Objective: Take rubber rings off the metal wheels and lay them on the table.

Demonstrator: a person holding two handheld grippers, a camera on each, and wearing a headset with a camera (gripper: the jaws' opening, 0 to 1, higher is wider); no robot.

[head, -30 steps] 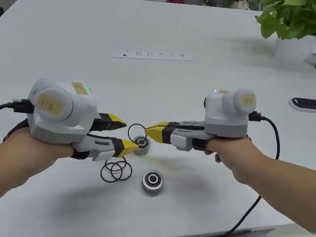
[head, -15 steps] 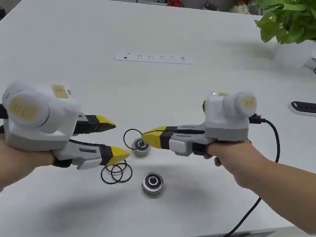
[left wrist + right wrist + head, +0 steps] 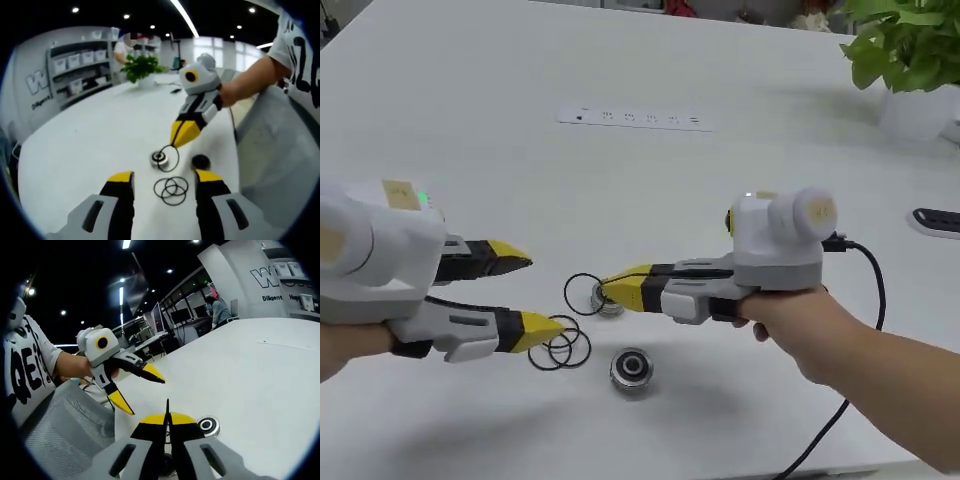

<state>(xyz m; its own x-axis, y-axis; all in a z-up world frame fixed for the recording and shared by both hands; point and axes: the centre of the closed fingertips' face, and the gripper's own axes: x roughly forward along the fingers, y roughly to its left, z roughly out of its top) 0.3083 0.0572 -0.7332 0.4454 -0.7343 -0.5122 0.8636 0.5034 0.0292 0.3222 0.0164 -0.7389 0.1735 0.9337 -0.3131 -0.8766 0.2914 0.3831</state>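
Note:
My right gripper [image 3: 617, 286] is shut on a thin black rubber ring [image 3: 582, 293], which hangs from its yellow tips just left of a small metal wheel [image 3: 610, 301] on the white table. A second metal wheel [image 3: 631, 367] lies nearer the front edge. Several loose rubber rings [image 3: 560, 346] lie in an overlapping pile beside it. To the left, my left gripper [image 3: 528, 292] is open and holds nothing. In the left gripper view the held ring [image 3: 170, 158] dangles over the wheel [image 3: 159, 159], beyond my left gripper [image 3: 165, 177]. The right gripper view shows the ring [image 3: 167, 408] edge-on.
A white power strip [image 3: 632, 118] lies flat at the table's far middle. A potted plant [image 3: 905, 40] stands at the far right, with a dark flat object [image 3: 938, 218] near the right edge. The right gripper's black cable [image 3: 868, 285] trails toward the front edge.
My left gripper has drawn back to the left, away from the wheel. The right gripper stays shut on the ring, now off the wheel, and has shifted slightly left.

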